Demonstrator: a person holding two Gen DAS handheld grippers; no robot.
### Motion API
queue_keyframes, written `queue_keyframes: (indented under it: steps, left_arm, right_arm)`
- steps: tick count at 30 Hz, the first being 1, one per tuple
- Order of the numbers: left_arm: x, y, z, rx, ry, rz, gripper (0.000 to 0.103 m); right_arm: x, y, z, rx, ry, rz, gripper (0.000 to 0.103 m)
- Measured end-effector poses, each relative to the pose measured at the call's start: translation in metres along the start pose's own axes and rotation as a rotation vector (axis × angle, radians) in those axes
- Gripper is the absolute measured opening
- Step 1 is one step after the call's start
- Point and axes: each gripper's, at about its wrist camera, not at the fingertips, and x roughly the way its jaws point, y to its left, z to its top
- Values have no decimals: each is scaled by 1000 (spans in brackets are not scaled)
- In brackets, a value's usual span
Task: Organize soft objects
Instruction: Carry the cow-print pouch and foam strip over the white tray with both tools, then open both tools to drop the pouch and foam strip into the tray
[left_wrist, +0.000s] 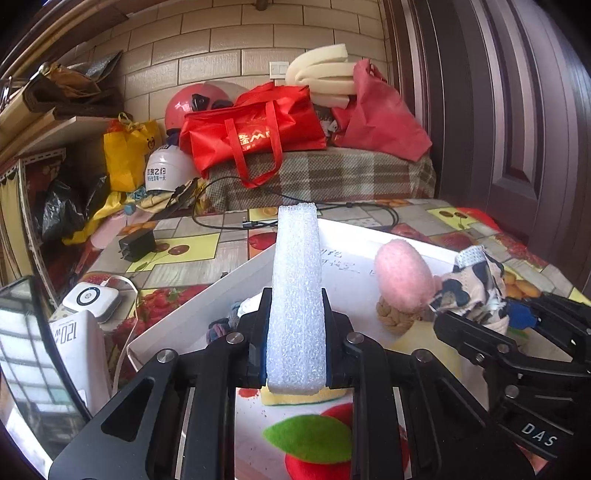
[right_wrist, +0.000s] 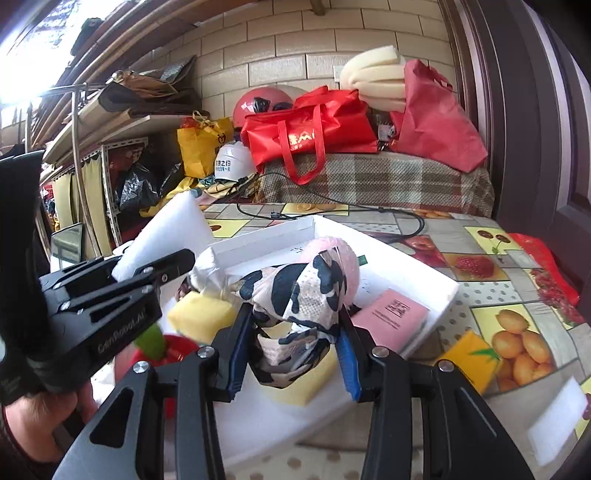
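Observation:
My left gripper (left_wrist: 295, 332) is shut on a white foam block (left_wrist: 297, 295) that stands up between its fingers, over the near edge of a white tray (left_wrist: 192, 317). My right gripper (right_wrist: 291, 332) is shut on a black-and-white cow-print cloth (right_wrist: 295, 295) and holds it above the tray (right_wrist: 406, 269). It also shows in the left wrist view (left_wrist: 476, 288). In the tray lie a pink fuzzy ball (left_wrist: 404, 275) on a braided coaster (left_wrist: 393, 317), a yellow sponge (right_wrist: 201, 314) and a pink card (right_wrist: 391, 310). The foam block also shows at the left of the right wrist view (right_wrist: 166, 232).
The tray sits on a table with a fruit-print cloth (right_wrist: 517, 332). A red felt apple with a green leaf (left_wrist: 314, 439) lies near me. A charger (left_wrist: 136, 245) and cable, a power bank (left_wrist: 92, 299), red bags (left_wrist: 255, 129) and helmets stand behind. A white foam piece (right_wrist: 554, 424) lies at the right.

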Motion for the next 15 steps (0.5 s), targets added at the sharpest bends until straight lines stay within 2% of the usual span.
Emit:
queue_keyframes:
  steps: [5,8,11,13,14,15]
  left_arm:
    - [15,-5,3,42,41,14,20]
    - [20,-7,3,50,59,10,20]
    - [20,-8,4,58,61,11,20]
    - [18,-4,4,38,49,33,22]
    - [17,-1,4,22,42,46,26]
    - [16,1,5,10,37,53,49]
  right_arm:
    - [15,1,4,1,35,-24,43]
    - [11,-1,3,15,23,-27,44]
    - [11,-4,3,24,24,-27,52]
    - [11,-5,4,34,25,-33,68]
    - [11,-9,3,53,25,-30,74]
    - [11,-13,3,71,24,-31,85]
